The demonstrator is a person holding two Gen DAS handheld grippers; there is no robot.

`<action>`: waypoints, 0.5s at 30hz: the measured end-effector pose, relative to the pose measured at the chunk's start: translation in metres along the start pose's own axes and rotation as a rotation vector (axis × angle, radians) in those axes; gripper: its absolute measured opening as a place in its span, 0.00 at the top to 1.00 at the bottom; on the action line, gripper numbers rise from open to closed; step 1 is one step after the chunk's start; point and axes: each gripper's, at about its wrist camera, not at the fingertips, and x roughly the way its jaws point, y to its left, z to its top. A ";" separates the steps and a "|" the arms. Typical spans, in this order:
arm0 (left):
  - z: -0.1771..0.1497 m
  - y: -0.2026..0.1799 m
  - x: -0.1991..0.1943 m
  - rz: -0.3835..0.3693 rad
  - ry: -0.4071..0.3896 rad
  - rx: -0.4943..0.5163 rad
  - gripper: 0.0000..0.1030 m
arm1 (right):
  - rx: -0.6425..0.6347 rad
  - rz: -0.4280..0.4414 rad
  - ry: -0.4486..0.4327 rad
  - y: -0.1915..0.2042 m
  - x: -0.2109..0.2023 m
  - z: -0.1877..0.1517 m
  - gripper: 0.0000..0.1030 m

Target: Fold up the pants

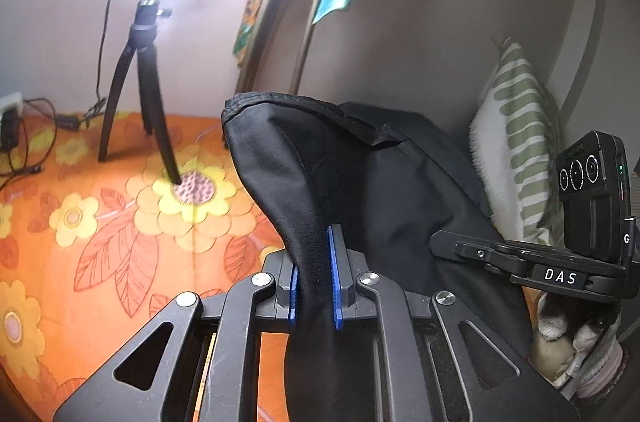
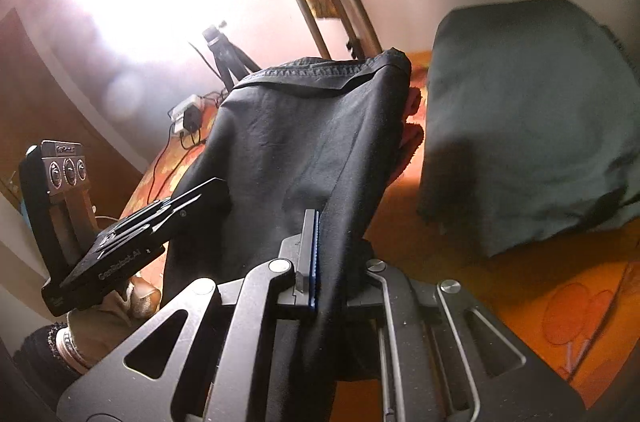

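Note:
The black pants (image 1: 360, 182) hang lifted above an orange floral bedspread (image 1: 100, 222). My left gripper (image 1: 314, 282) is shut on a bunched fold of the pants, the cloth pinched between its blue pads. My right gripper (image 2: 332, 262) is shut on another part of the same pants (image 2: 304, 142); cloth drapes over and hides its right finger. The stitched hem (image 2: 320, 74) stands up at the top. Each gripper shows in the other's view, the right one at the right of the left wrist view (image 1: 540, 262), the left one at the left of the right wrist view (image 2: 120, 242).
A black tripod (image 1: 148, 82) with a bright ring light stands on the bed at the back left, with cables and a plug (image 1: 16, 130) beside it. A striped pillow (image 1: 516, 142) lies right. A folded dark green cloth (image 2: 528, 122) sits on the bedspread (image 2: 520, 286).

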 end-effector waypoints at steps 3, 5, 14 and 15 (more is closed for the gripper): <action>0.007 -0.009 0.001 -0.021 -0.014 0.002 0.90 | -0.021 -0.019 -0.029 0.002 -0.011 0.004 0.92; 0.013 -0.013 0.003 -0.034 -0.019 -0.001 0.90 | -0.028 -0.029 -0.044 0.002 -0.017 0.006 0.92; 0.047 -0.052 0.026 -0.081 -0.042 0.051 0.90 | 0.020 -0.054 -0.142 -0.024 -0.050 0.023 0.92; 0.050 -0.056 0.029 -0.089 -0.045 0.055 0.90 | 0.029 -0.059 -0.163 -0.030 -0.056 0.026 0.92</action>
